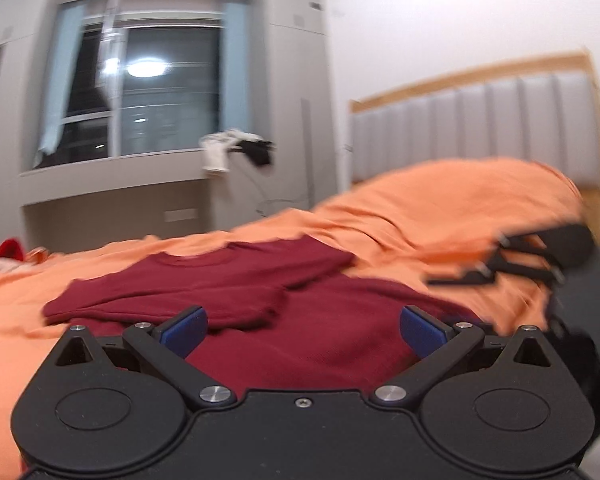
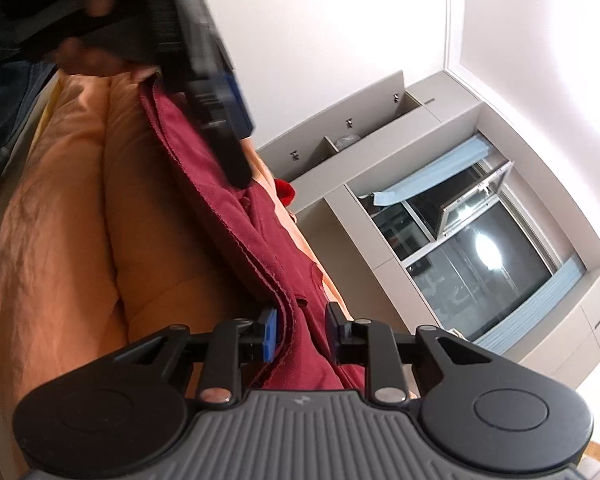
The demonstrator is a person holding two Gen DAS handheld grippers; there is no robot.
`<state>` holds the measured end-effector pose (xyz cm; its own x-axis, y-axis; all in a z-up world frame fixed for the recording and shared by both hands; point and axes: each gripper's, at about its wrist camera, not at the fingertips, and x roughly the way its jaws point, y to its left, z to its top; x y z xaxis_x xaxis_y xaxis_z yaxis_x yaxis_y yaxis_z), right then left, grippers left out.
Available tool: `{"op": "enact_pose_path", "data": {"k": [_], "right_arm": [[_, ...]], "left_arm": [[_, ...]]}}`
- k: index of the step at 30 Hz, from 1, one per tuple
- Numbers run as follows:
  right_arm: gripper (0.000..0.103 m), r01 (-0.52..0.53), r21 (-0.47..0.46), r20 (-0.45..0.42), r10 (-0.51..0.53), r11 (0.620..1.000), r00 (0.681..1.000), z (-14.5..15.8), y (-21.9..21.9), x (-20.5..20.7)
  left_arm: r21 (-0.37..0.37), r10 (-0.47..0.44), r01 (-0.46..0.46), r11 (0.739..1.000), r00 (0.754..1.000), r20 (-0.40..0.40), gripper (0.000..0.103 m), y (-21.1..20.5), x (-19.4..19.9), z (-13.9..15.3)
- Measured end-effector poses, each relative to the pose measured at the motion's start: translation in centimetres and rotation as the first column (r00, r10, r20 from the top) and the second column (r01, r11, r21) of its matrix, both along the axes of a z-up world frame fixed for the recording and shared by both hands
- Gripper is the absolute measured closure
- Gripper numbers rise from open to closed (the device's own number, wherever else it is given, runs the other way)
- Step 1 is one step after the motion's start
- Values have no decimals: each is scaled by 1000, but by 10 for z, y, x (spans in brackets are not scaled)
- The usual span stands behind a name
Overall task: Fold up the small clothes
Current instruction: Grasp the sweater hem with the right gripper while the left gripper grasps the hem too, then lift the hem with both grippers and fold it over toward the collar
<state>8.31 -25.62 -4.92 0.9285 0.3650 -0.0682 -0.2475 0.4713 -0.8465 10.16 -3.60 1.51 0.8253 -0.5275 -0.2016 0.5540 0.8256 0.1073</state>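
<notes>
A dark red T-shirt (image 1: 236, 280) lies on the orange bedspread (image 1: 440, 208), with one side folded over the body. My left gripper (image 1: 302, 328) is open, its blue pads spread wide just above the shirt's lower part. My right gripper (image 2: 300, 332) has its jaws partly closed around the shirt's layered edge (image 2: 288, 320); the cloth runs between the blue pads. The shirt (image 2: 228, 200) stretches away from it in the right wrist view. The right gripper also shows blurred at the right in the left wrist view (image 1: 508, 260). The left gripper shows at the top in the right wrist view (image 2: 220, 120).
A padded grey headboard (image 1: 480, 124) with a wooden frame stands behind the bed. A window (image 1: 152, 92) and grey cabinets fill the far wall. A small red item (image 1: 10, 250) lies at the bed's far left. The orange bedspread (image 2: 80, 220) is wrinkled.
</notes>
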Motion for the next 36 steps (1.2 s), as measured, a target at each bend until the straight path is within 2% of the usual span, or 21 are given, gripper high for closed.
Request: {"op": "enact_pose_path", "data": {"k": [2,4,7,10,14,18,22,23,25,27,32,34,36], "right_arm": [[80,3,8,1,-3,1000,1000,2,-1,0],[83,4,10,6,-4,1000,1000,3,-1,-1],[85,8,12,10,-8,1000,1000,4,-1,-1],[86,14,14,19,-14,1000,1000,5,0,-1],[87,24,24,26,-25,999,999,7,0,2],[88,32,26,33,-33,999,999,8,0,1],[89,39,25,37,-40,999,999,8,-1,0],[89,42,25,36,-42,999,998,9,-1,0],[89,51,28,34,-52,998,998,8,1,-1],[89,60,32,29,-61,998,998,8,1,-1],[89,81,30,1,-81,996,997,7,4,-4],[88,89,20,-25,-89,996,996,4,6,-5],[85,102,10,-52,-101,995,994,1,7,-7]], "left_arm": [[63,-17,16,998,1000,13,1,-11,-5,-8],[140,7,-12,990,999,34,1,-21,-8,-17],[287,110,-127,949,991,76,1,-37,-1,-32],[363,205,-226,904,974,97,9,-40,11,-41],[342,340,-361,867,932,123,19,-29,20,-37],[316,477,-517,795,856,201,25,-17,19,-29],[299,571,-617,728,787,233,37,-7,12,-22],[292,590,-631,719,776,224,40,-5,11,-20],[285,612,-644,710,764,202,54,-1,12,-17],[284,632,-657,699,752,184,62,3,13,-15],[265,690,-702,661,708,151,69,18,8,-12],[250,707,-713,655,695,131,84,24,6,-10],[235,706,-710,664,699,117,86,29,4,-9]]}}
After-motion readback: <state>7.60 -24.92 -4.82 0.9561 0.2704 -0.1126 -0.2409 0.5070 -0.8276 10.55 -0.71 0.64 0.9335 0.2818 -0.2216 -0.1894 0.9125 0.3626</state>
